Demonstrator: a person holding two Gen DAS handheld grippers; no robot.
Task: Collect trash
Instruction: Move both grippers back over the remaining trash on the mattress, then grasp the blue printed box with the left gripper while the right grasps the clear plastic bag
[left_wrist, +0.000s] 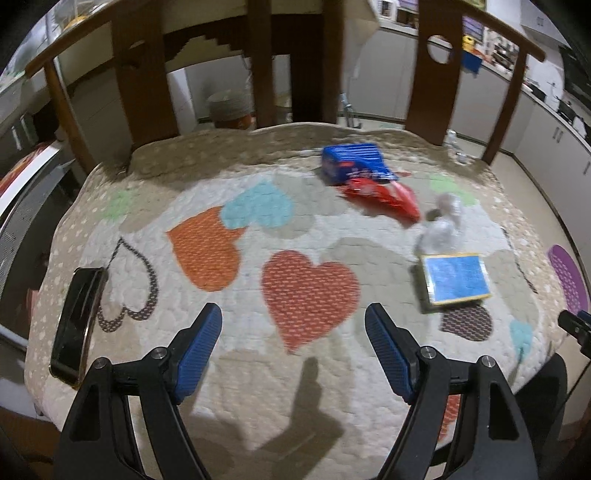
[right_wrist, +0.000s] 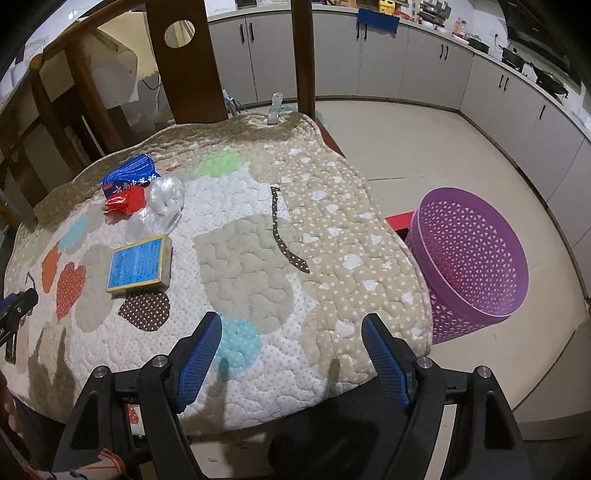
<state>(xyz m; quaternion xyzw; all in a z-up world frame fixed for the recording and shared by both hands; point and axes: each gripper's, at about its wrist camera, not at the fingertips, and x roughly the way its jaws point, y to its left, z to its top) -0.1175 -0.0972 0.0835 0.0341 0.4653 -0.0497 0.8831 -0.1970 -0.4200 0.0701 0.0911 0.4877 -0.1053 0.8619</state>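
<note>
Trash lies on a quilted heart-patterned cushion (left_wrist: 229, 177) on a wooden seat. A blue packet (left_wrist: 352, 162) (right_wrist: 127, 173), a red wrapper (left_wrist: 388, 195) (right_wrist: 123, 202), a crumpled clear plastic bag (left_wrist: 441, 225) (right_wrist: 162, 206) and a flat blue box with a yellow edge (left_wrist: 454, 278) (right_wrist: 138, 264) sit together on the far right in the left wrist view. My left gripper (left_wrist: 293, 332) is open and empty above the near cushion. My right gripper (right_wrist: 291, 339) is open and empty above the cushion's right edge. A purple perforated basket (right_wrist: 476, 258) stands on the floor to the right.
A black phone (left_wrist: 75, 325) lies at the cushion's left edge. Wooden back slats (left_wrist: 262, 66) rise behind the cushion. A clear bottle (right_wrist: 275, 109) lies at the cushion's far edge. Grey kitchen cabinets (right_wrist: 424, 70) line the far wall across the beige floor.
</note>
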